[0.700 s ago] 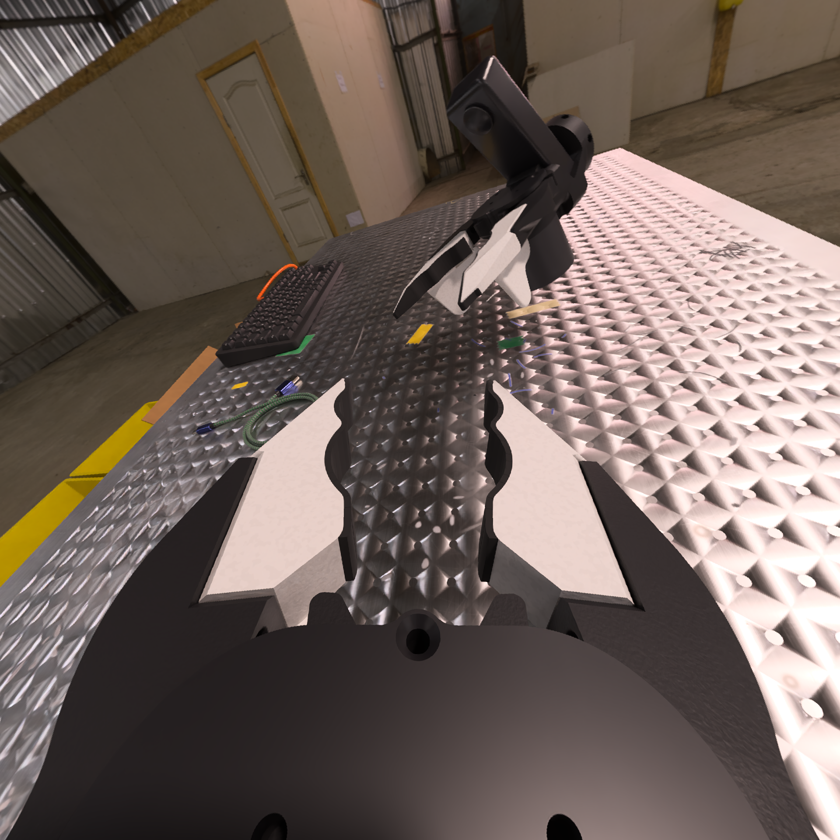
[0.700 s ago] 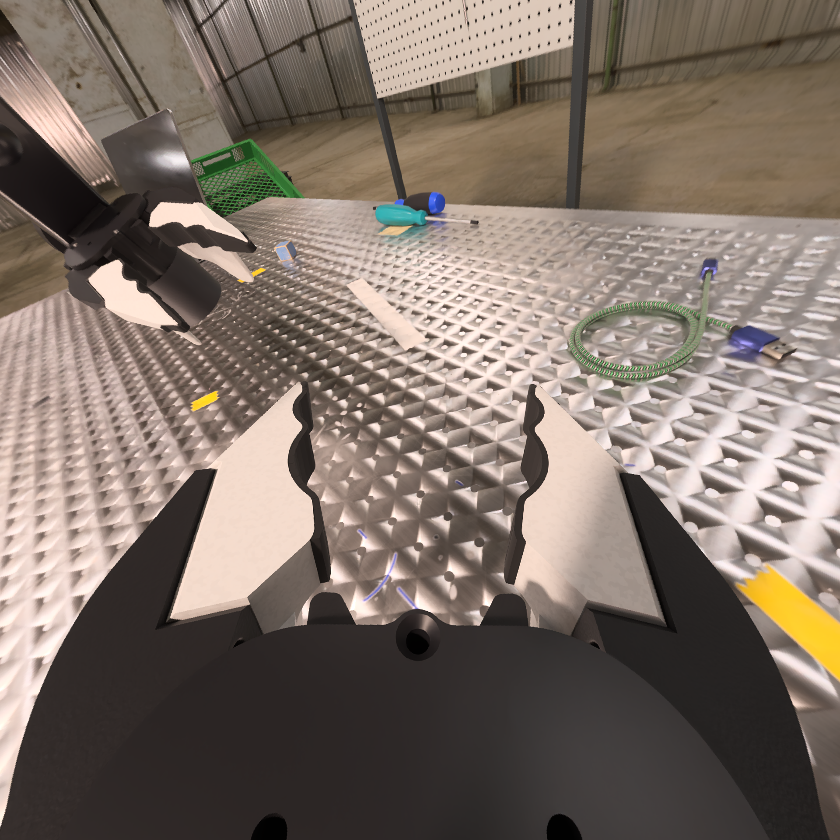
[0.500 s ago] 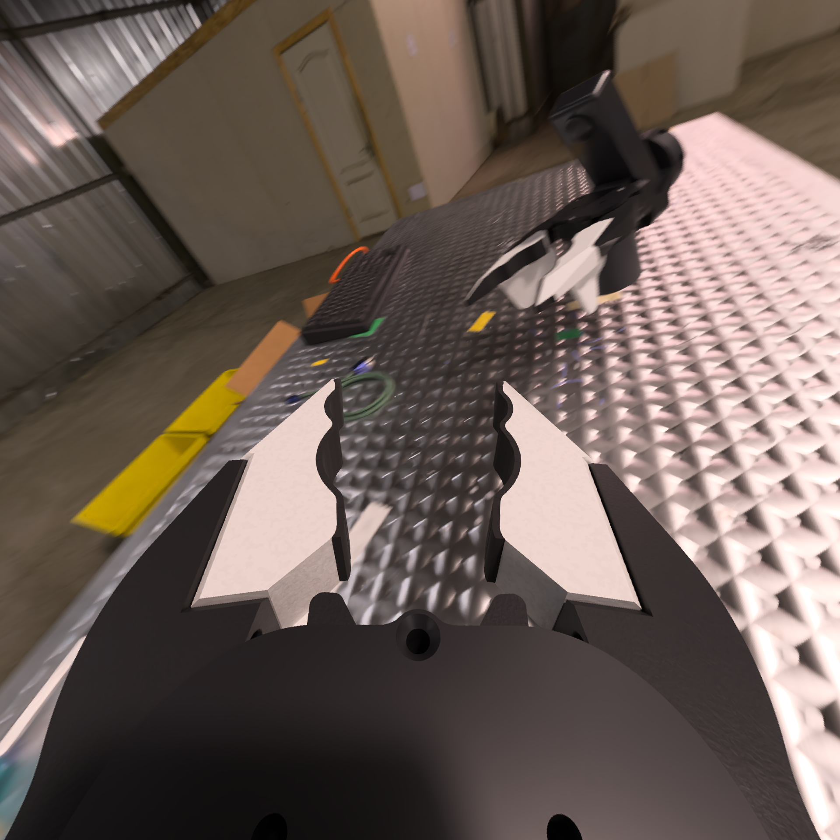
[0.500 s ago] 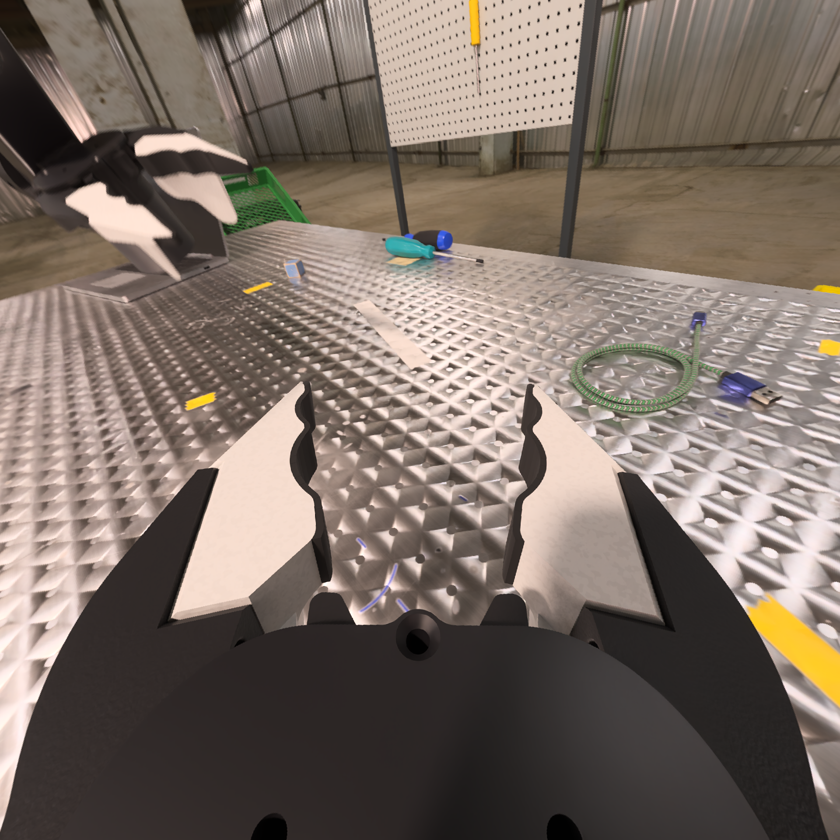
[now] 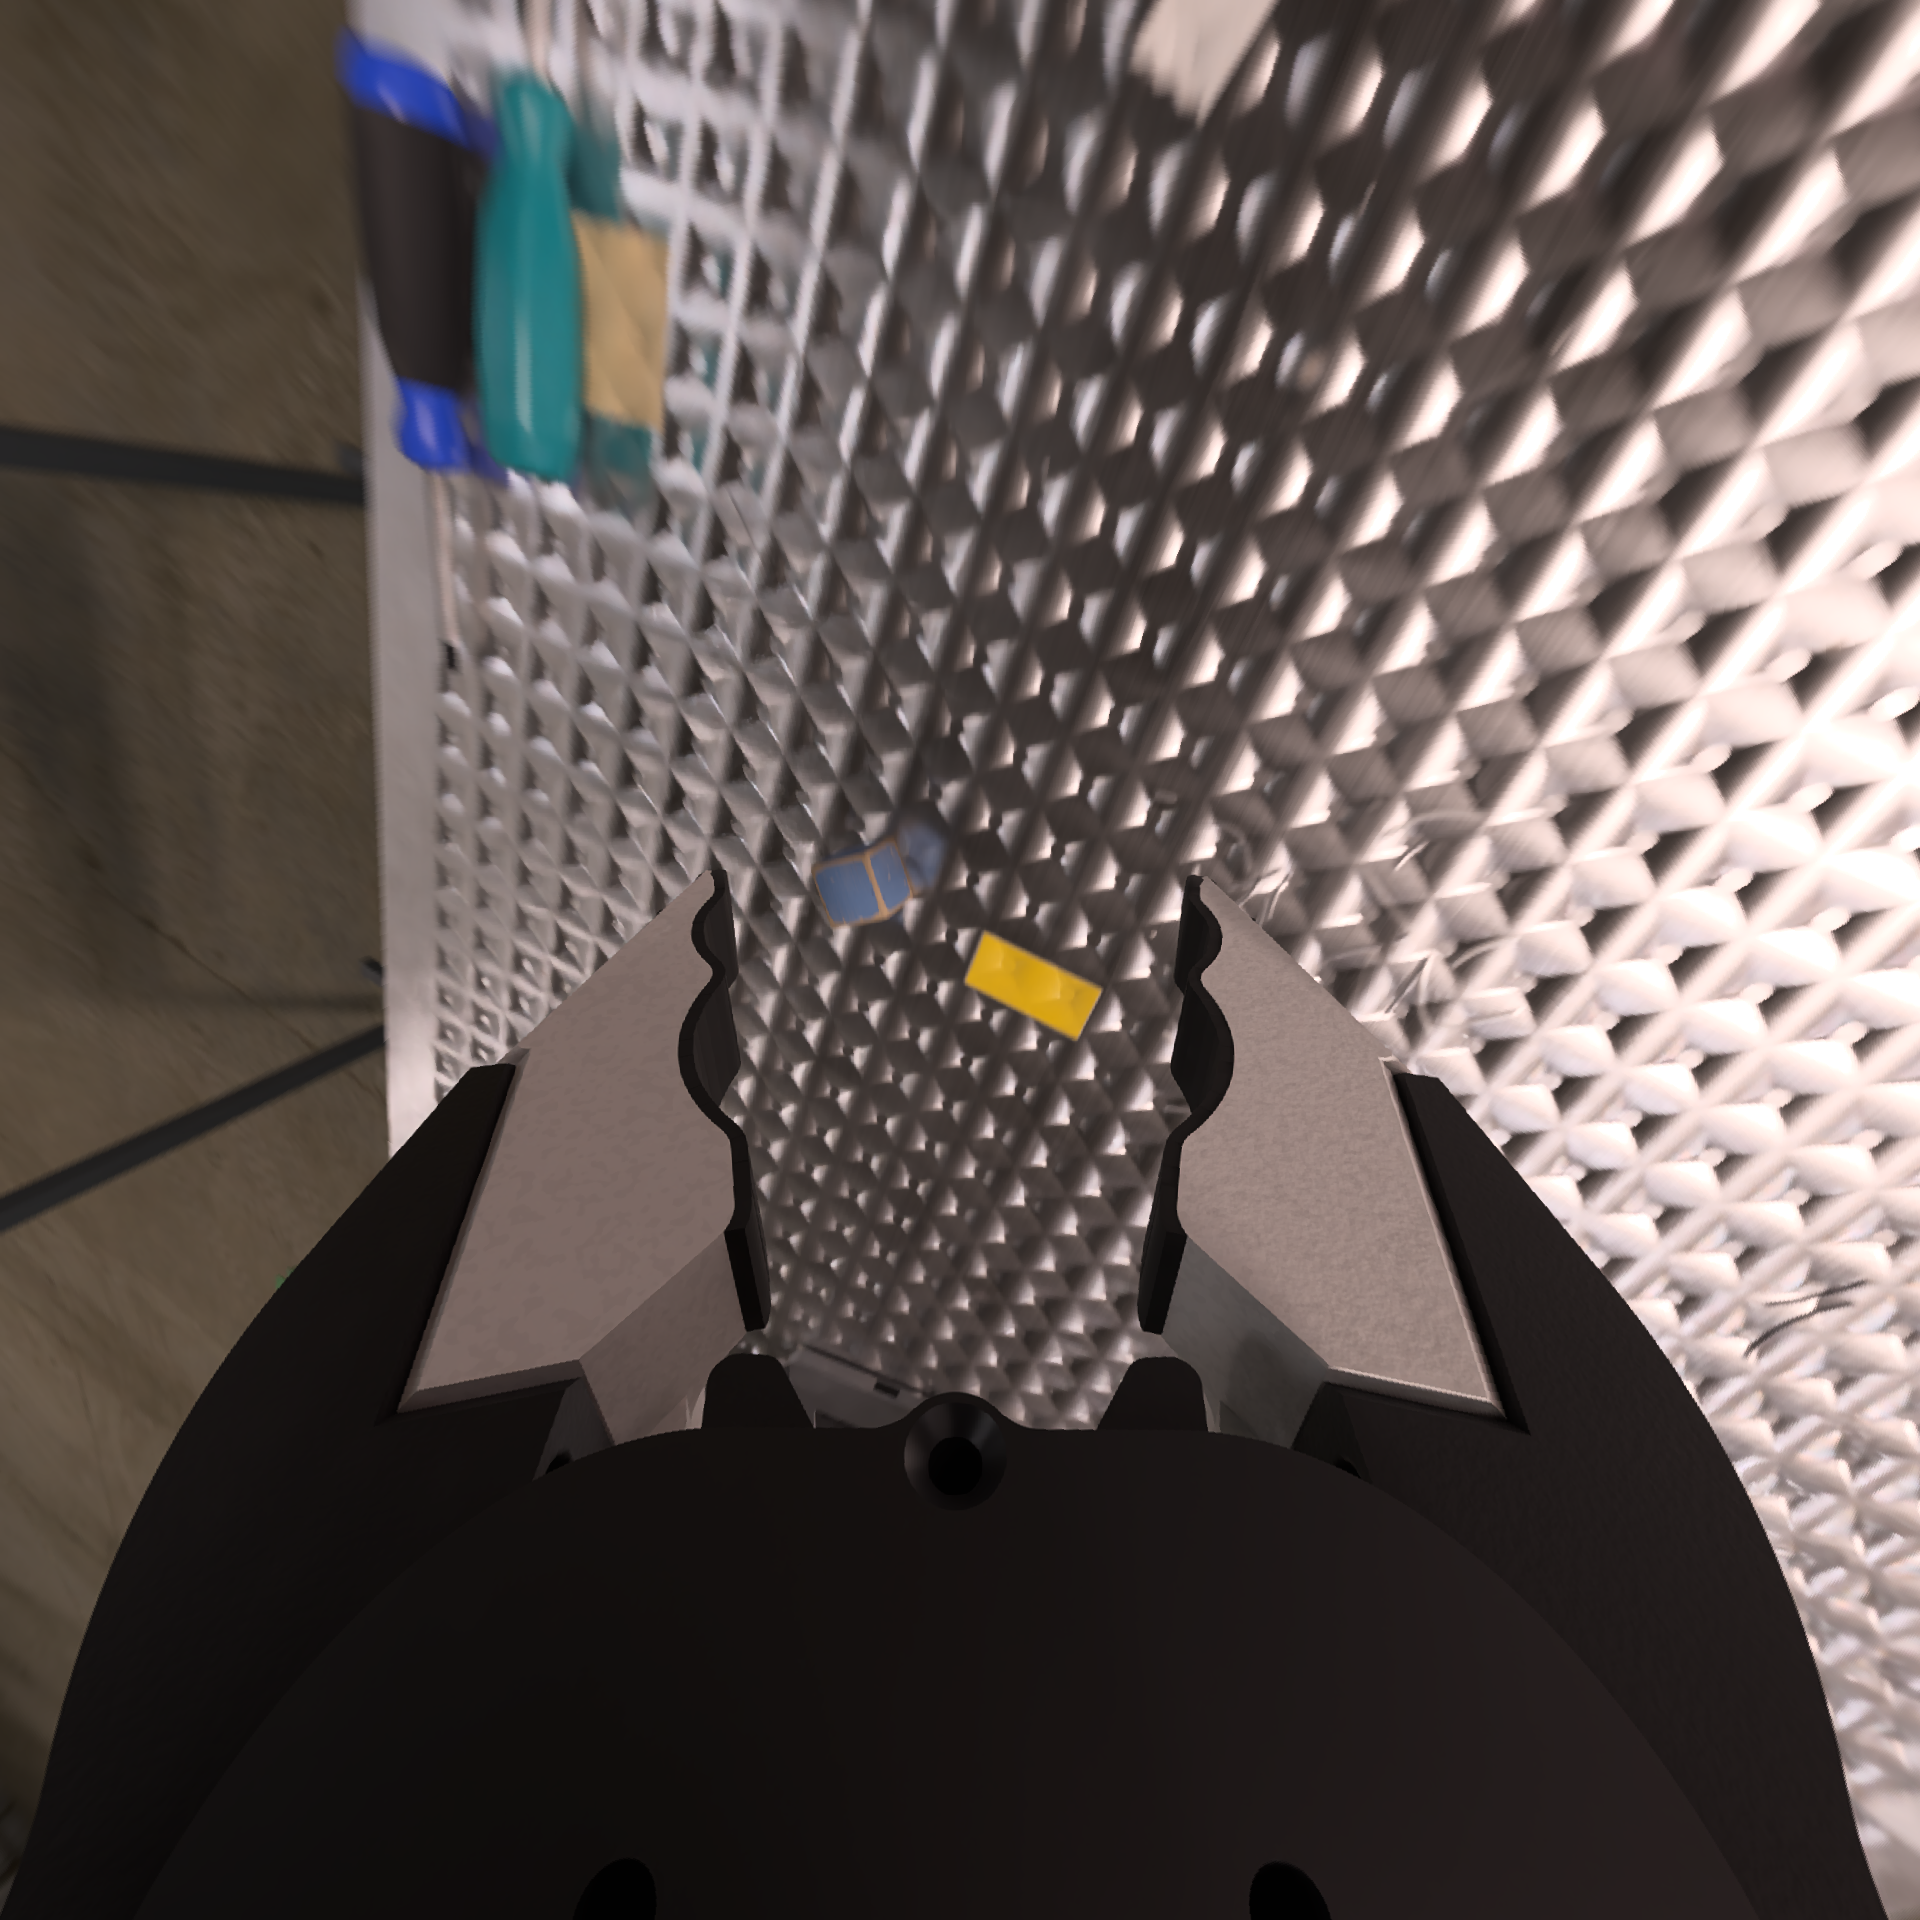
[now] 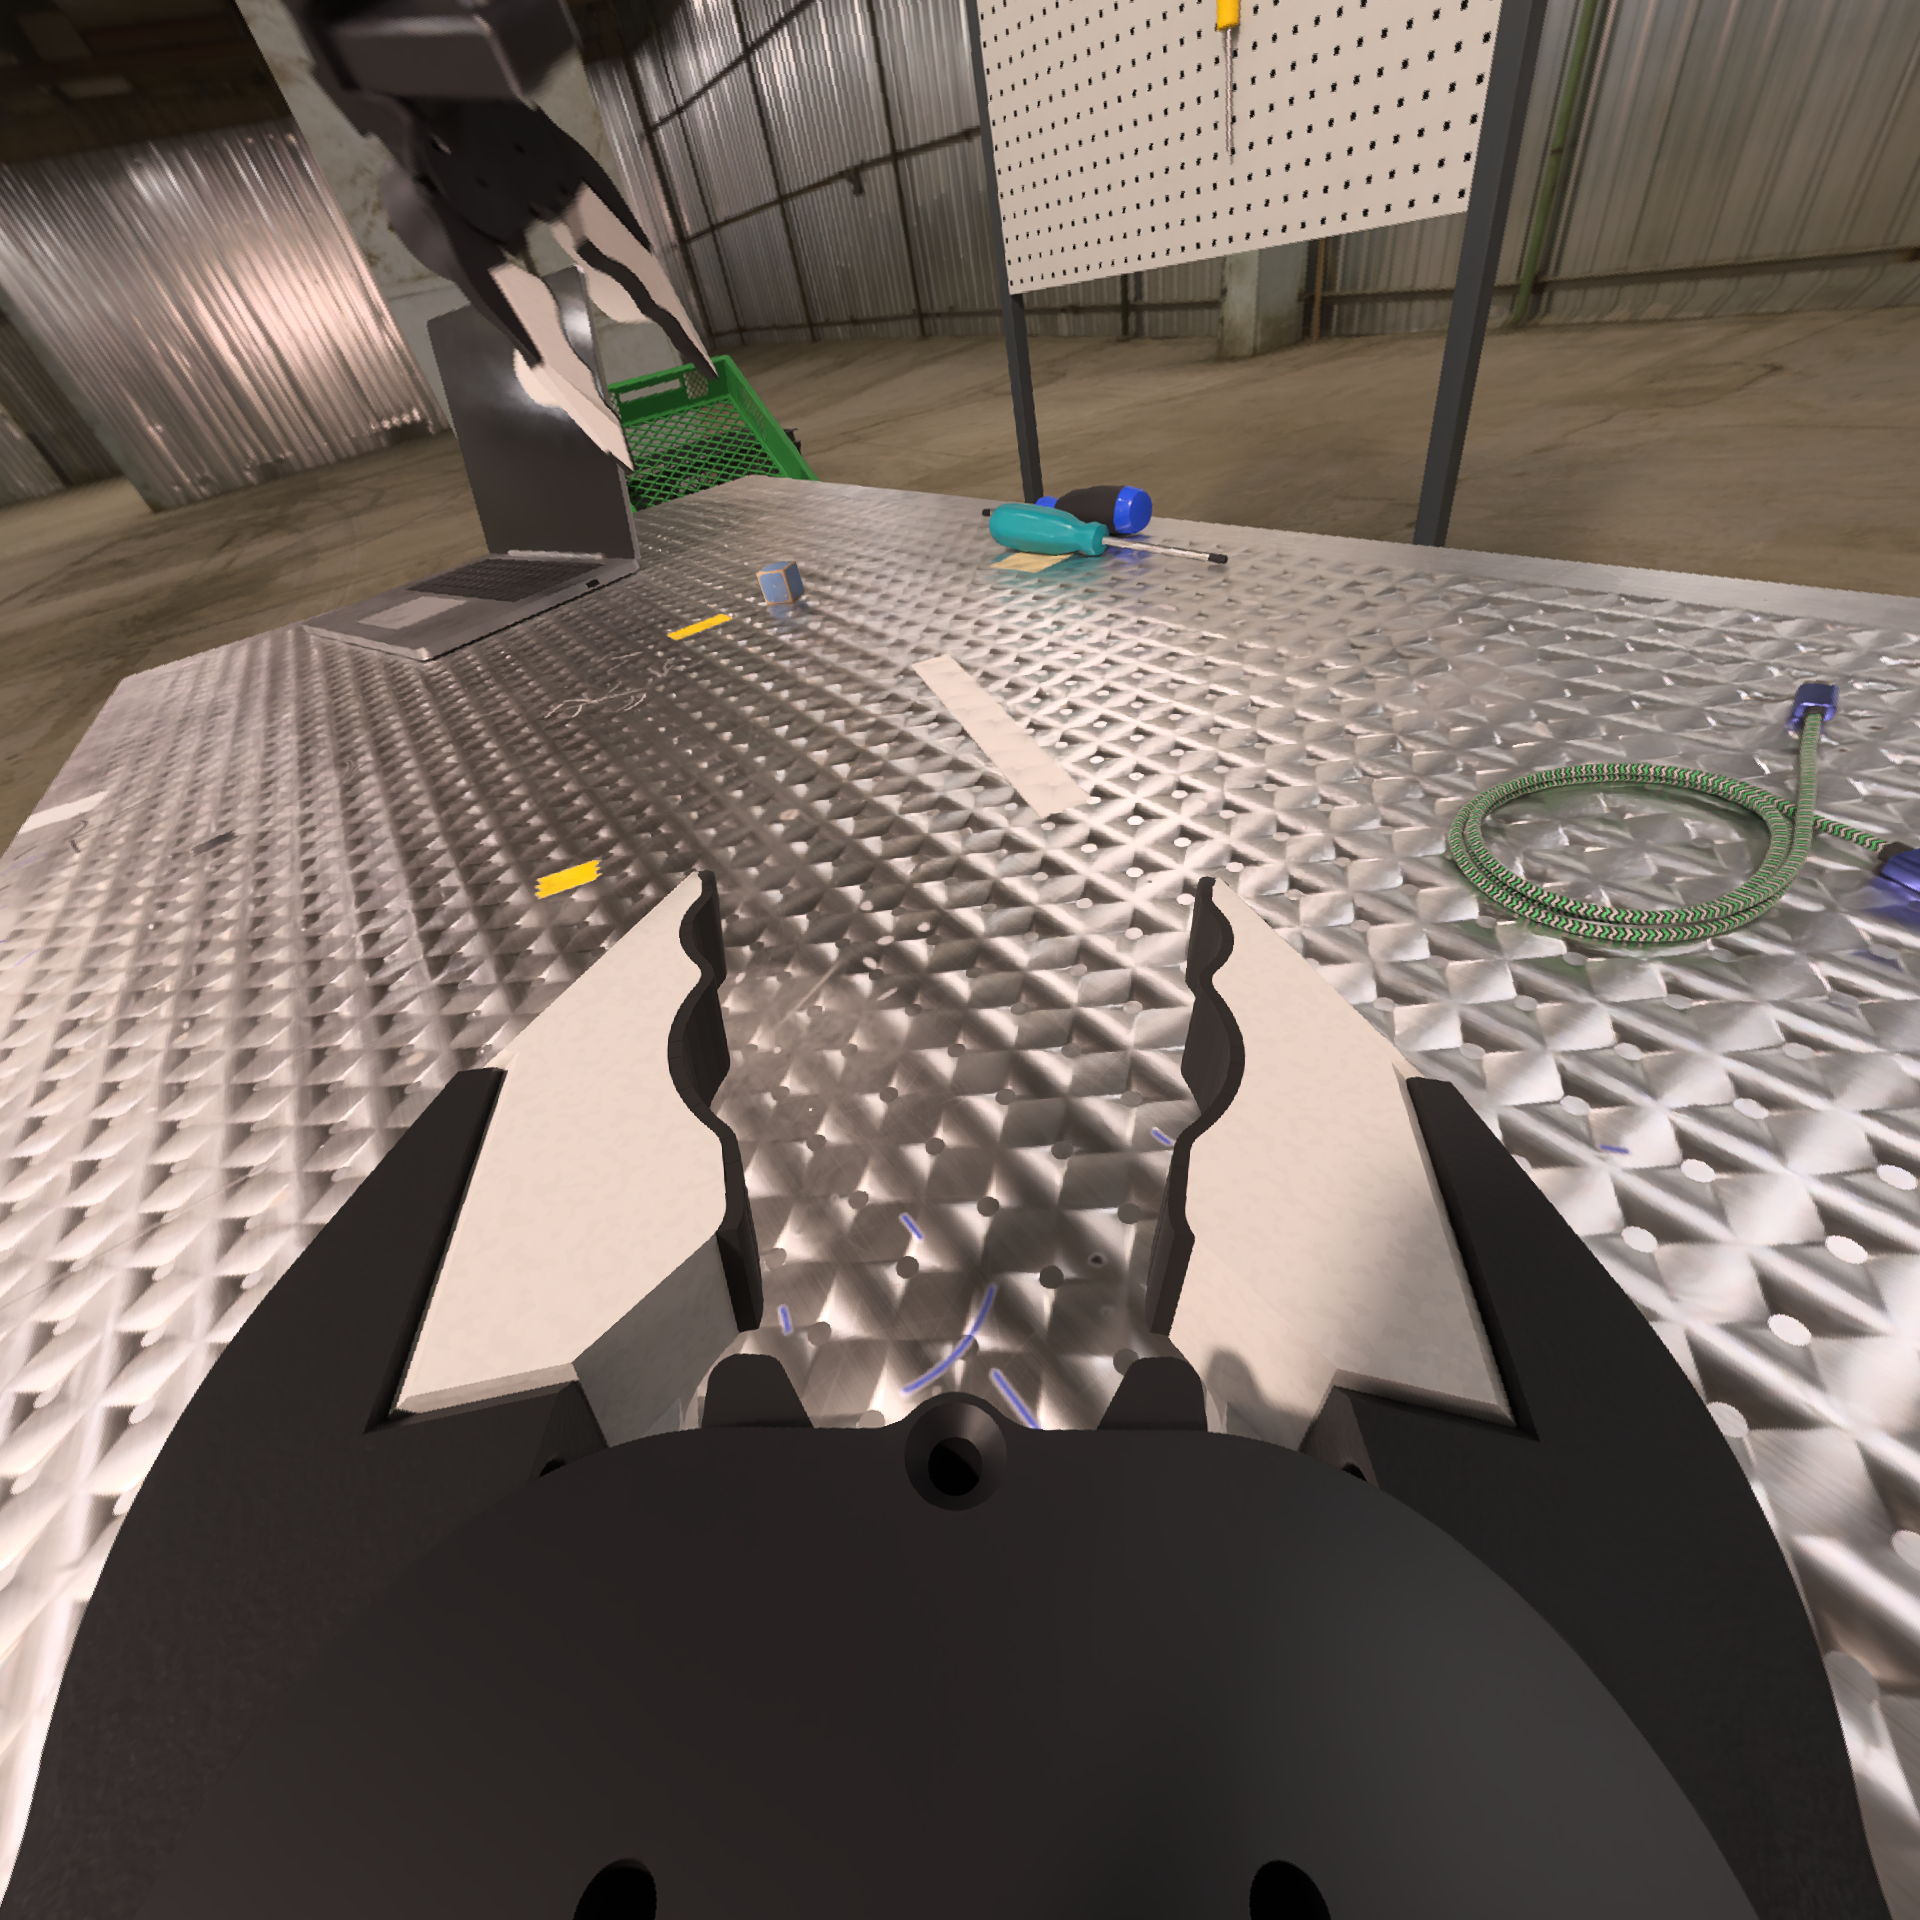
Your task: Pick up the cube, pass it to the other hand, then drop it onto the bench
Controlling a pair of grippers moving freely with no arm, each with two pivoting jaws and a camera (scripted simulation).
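- I had the left tongs (image 5: 951,914) released and empty, tilted down over the far side of the bench (image 5: 1455,623); the cube (image 5: 868,886) sat on the bench just beyond the fingertips, left of centre, with a yellow tape strip (image 5: 1032,983) just beside it.
- The right tongs (image 6: 951,894) were likewise released and held nothing; they hung low over the near bench, well apart from the cube (image 6: 779,583), which lay near a laptop (image 6: 499,582).
- I judged the step to be the approach for the first pick; nothing was grasped yet.
- Next I would shift the left tongs slightly left to straddle the cube, descend, then clench.
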